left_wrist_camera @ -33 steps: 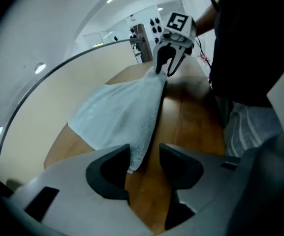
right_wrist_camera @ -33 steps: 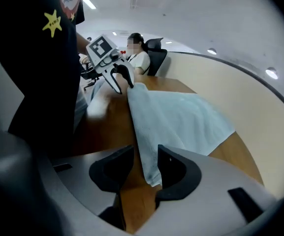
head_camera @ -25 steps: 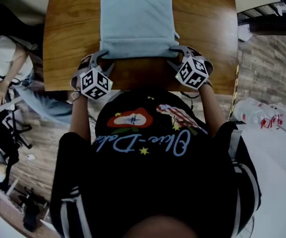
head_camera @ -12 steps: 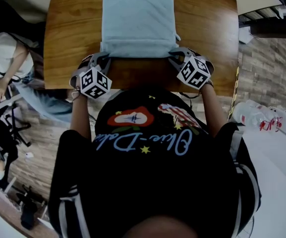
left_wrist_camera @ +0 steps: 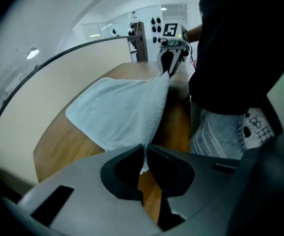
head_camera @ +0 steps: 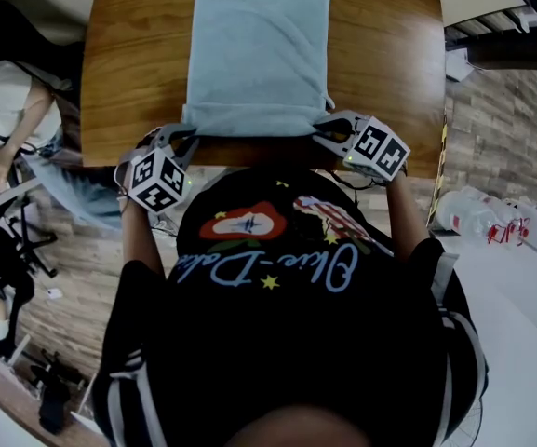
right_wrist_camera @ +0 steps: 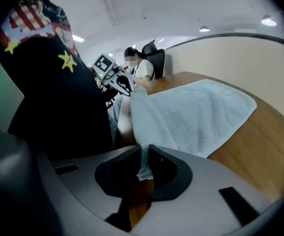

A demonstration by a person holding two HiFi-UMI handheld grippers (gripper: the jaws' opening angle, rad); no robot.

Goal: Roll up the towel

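A pale blue towel (head_camera: 261, 49) lies lengthwise on the wooden table (head_camera: 128, 63), its near edge lifted off the wood and stretched between the two grippers. My left gripper (head_camera: 186, 130) is shut on the towel's near left corner (left_wrist_camera: 142, 154). My right gripper (head_camera: 324, 128) is shut on the near right corner (right_wrist_camera: 144, 162). In each gripper view the cloth (left_wrist_camera: 117, 112) hangs up from between the jaws, and the other gripper holds the far end of the raised edge (right_wrist_camera: 132, 93).
The table's near edge (head_camera: 249, 161) runs just under both grippers, against the holder's dark shirt. A seated person (head_camera: 3, 110) and office chairs are at the left. A white surface with plastic bottles (head_camera: 482, 214) stands at the right.
Both grippers closed on the towel's near corners, then pulled back toward the table's near edge and rose. The near edge lifted and the far end slid into view.
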